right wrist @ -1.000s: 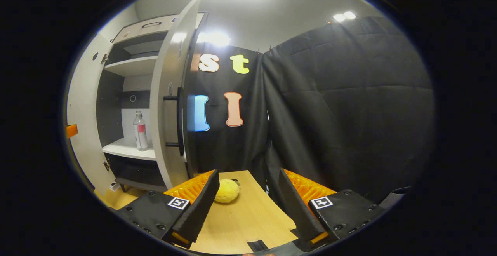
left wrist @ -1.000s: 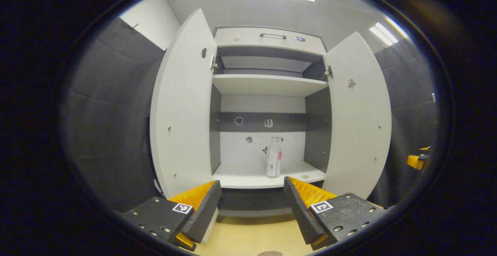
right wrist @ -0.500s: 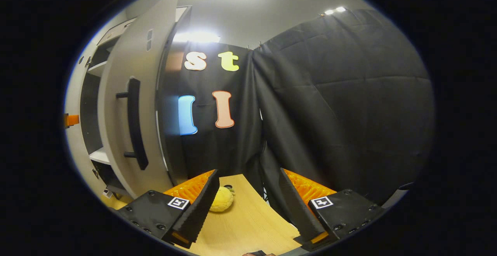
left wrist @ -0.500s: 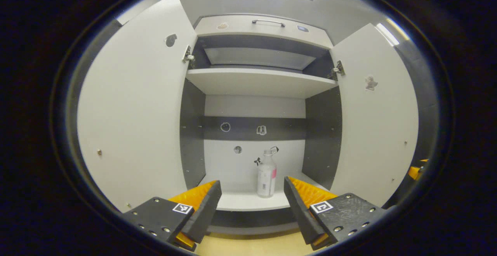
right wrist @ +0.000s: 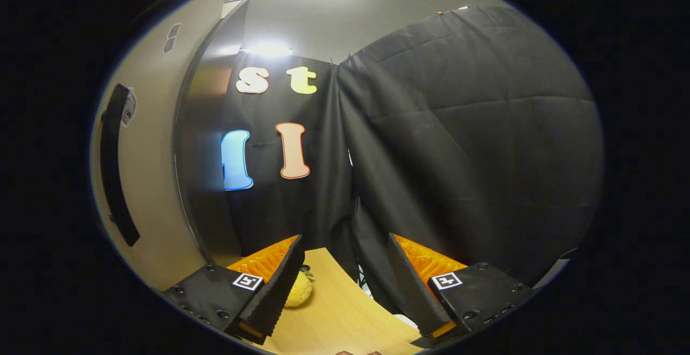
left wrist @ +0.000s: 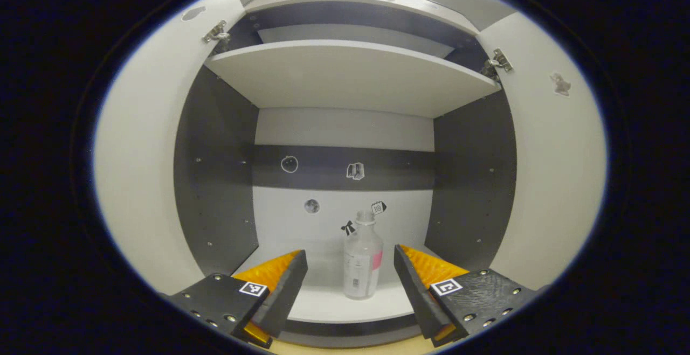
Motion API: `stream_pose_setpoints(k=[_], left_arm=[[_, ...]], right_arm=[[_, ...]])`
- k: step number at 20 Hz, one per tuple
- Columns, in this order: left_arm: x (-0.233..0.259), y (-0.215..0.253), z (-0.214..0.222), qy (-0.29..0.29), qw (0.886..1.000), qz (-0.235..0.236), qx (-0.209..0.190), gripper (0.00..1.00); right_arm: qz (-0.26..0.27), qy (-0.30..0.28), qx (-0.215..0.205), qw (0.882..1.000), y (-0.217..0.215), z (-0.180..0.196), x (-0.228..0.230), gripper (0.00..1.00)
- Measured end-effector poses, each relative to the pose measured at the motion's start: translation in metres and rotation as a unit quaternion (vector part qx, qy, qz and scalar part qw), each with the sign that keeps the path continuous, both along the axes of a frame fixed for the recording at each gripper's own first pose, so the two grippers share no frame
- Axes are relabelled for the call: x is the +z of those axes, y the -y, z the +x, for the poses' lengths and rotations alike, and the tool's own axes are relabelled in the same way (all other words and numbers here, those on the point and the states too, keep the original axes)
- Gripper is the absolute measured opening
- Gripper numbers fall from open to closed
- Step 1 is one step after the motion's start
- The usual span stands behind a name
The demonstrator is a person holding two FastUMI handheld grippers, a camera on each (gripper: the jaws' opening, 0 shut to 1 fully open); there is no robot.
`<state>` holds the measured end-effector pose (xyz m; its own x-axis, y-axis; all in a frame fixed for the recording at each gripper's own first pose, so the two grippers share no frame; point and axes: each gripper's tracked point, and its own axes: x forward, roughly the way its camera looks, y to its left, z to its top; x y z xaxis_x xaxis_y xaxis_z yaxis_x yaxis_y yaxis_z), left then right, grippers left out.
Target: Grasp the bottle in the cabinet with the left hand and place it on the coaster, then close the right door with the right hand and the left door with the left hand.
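Closing in, the left tongs now reach into the cabinet, spread apart, the bottle framed between them, ungrasped. The right tongs, also apart, have swung beside the right door.

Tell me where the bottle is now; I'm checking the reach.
In the left gripper view, the bottle stands upright on the cabinet's lower shelf, ahead of the open left gripper, untouched.
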<state>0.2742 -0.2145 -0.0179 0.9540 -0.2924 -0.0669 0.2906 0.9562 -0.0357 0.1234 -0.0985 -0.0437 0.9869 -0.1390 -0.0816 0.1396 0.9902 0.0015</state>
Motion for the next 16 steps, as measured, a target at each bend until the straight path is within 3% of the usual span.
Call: stream_pose_setpoints(k=[2,5,7,13,14,16], left_arm=[[-0.011,0.009,0.015,-0.003,1.0,-0.001,0.0,0.94],[-0.028,0.023,0.033,-0.018,1.0,-0.013,-0.01,0.94],[-0.037,0.028,0.046,-0.023,1.0,-0.009,-0.014,0.94],[-0.06,0.036,0.068,-0.047,0.999,0.009,-0.025,0.94],[-0.061,0.04,0.07,-0.049,0.998,0.003,-0.028,0.99],[-0.064,0.04,0.078,-0.051,0.998,-0.005,-0.025,0.99]], right_arm=[[0.0,-0.016,0.015,1.0,-0.004,0.015,-0.011,0.98],[0.003,0.004,0.016,1.0,-0.007,0.021,0.004,0.98],[0.0,0.01,0.001,1.0,-0.006,0.015,0.005,0.94],[0.027,0.001,-0.046,0.999,-0.006,-0.017,-0.001,0.97],[0.026,-0.002,-0.053,0.998,-0.003,-0.024,-0.006,0.94],[0.023,-0.006,-0.065,0.998,0.002,-0.035,-0.012,0.94]])
